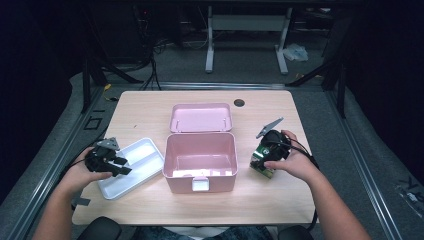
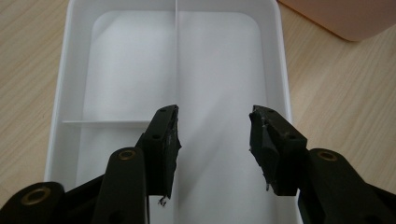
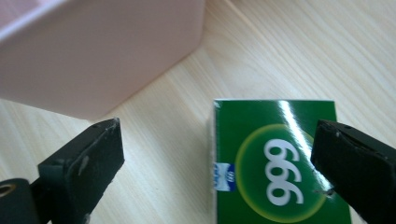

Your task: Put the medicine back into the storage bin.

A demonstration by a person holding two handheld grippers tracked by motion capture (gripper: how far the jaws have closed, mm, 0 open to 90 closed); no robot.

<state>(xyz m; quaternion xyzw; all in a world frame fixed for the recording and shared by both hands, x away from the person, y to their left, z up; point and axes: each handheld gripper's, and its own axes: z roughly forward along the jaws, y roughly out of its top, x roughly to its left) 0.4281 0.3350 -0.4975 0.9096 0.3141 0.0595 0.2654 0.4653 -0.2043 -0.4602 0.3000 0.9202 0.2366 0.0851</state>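
A pink storage box (image 1: 218, 181) stands open at the table's middle, its lid (image 1: 201, 117) laid back behind it. Left of it lies a white divided tray (image 1: 145, 150) with nothing in its compartments. My left gripper (image 1: 119, 165) hovers over the tray's near end. In the left gripper view the left gripper (image 2: 214, 115) is open above the tray (image 2: 70, 70). To the right of the pink box a green carton marked "999" (image 1: 263, 168) lies flat on the table. My right gripper (image 1: 264, 157) is open over it. In the right gripper view that gripper (image 3: 217, 128) straddles the carton (image 3: 280, 158), whose right edge is close to the right jaw.
The pink box's outer wall (image 3: 93, 56) stands close on the left in the right gripper view, and its corner (image 2: 345, 18) lies beyond the tray. A cable hole (image 1: 239, 103) sits near the wooden table's (image 1: 145, 107) far edge. Dark floor and a desk frame lie beyond.
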